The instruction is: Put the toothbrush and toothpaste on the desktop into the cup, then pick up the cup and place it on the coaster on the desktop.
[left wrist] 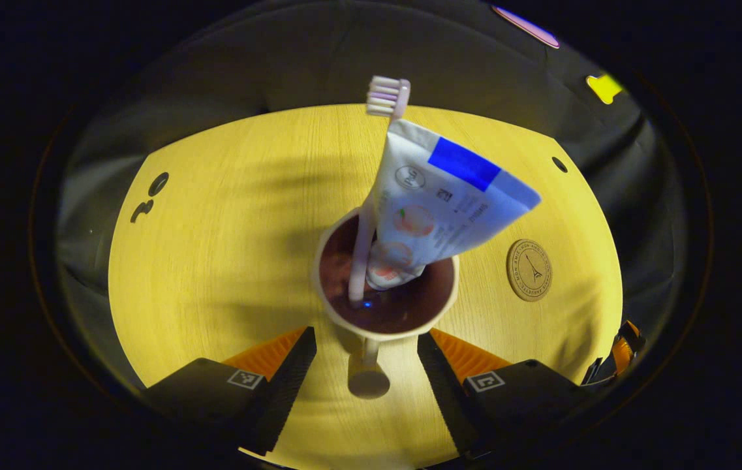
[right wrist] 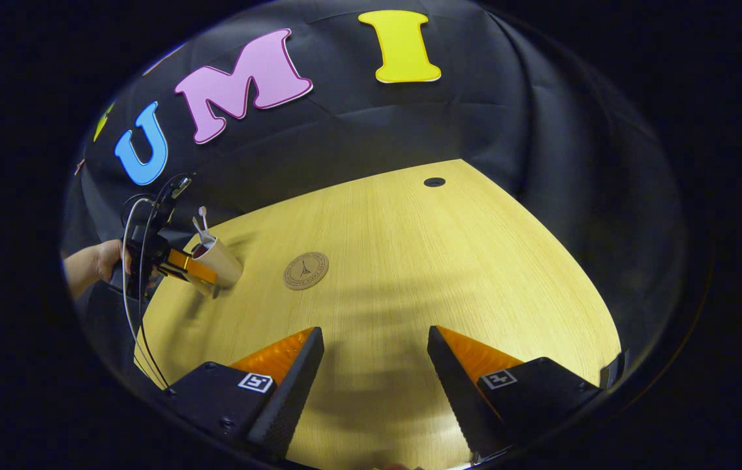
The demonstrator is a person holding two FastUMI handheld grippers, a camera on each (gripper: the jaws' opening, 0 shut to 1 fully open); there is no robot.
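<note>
In the left gripper view, the left gripper (left wrist: 365, 349) stands wide, fingers either side of the cup's handle without pressing it. The cup (left wrist: 385, 287) just ahead holds the toothbrush (left wrist: 371, 202) and toothpaste (left wrist: 439, 202); the coaster (left wrist: 529, 269) lies ahead to the right.

In the right gripper view, the right gripper (right wrist: 376, 356) gapes wide over bare desktop (right wrist: 462, 261). The coaster (right wrist: 306, 270) lies ahead-left, the cup (right wrist: 217, 261) farther left at the left gripper (right wrist: 178, 264), held by a hand (right wrist: 100, 260).

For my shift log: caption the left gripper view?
Left gripper open around cup holding toothbrush and toothpaste; coaster lies bare alongside.
</note>
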